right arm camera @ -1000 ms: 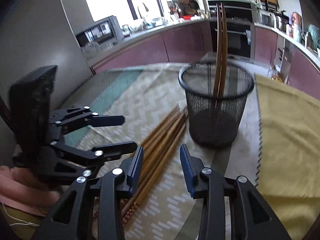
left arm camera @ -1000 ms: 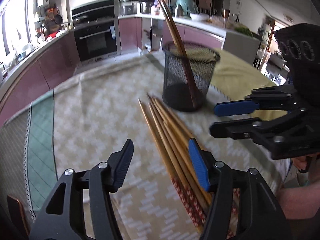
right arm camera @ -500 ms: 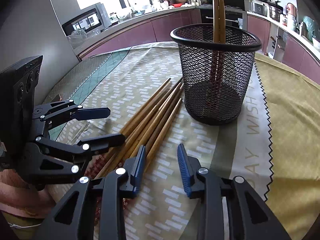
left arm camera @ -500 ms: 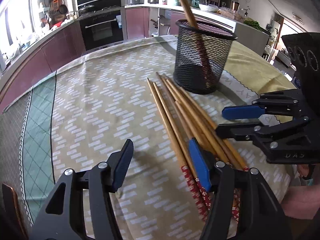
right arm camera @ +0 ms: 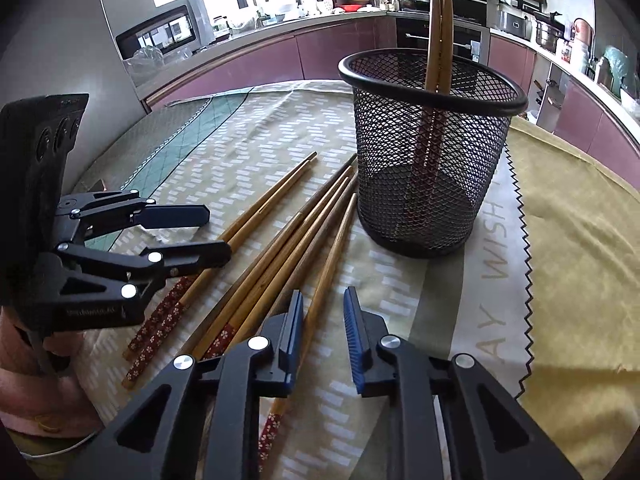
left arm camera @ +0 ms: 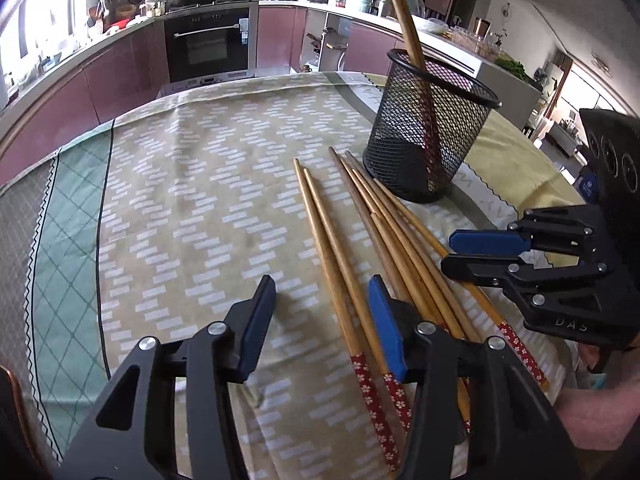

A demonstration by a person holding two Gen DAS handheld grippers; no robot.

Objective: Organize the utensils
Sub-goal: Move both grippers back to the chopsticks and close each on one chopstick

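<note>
**Both grippers low over the loose chopsticks, jaws narrowing**

A fan of wooden chopsticks (left arm camera: pixel 362 240) lies flat on the patterned tablecloth (left arm camera: pixel 192 208), their red flower-printed ends toward the person and their plain tips pointing at the black mesh holder (right arm camera: pixel 430 160). The holder stands upright just beyond the tips, apart from them, with two chopsticks (right arm camera: pixel 438 36) already leaning inside it.

The left gripper (left arm camera: pixel 320 320) hangs over the left edge of the fan. Its jaws are spread but closing, and the leftmost pair of chopsticks (left arm camera: pixel 332 264) runs through the gap close against the right-hand blue pad — neither pad is seen to press on them. The rest of the fan passes under and to the right of that finger.

The right gripper (right arm camera: pixel 322 328) sits at the other edge. Its jaws are closing too, with only a narrow gap left. The outermost chopstick (right arm camera: pixel 330 256) comes in from the holder side and passes just by the left-hand pad, its patterned end emerging below the finger — whether the pads touch it cannot be told. From the left wrist view the right gripper's fingers (left arm camera: pixel 486 242) lie directly above the right side of the fan.
</note>
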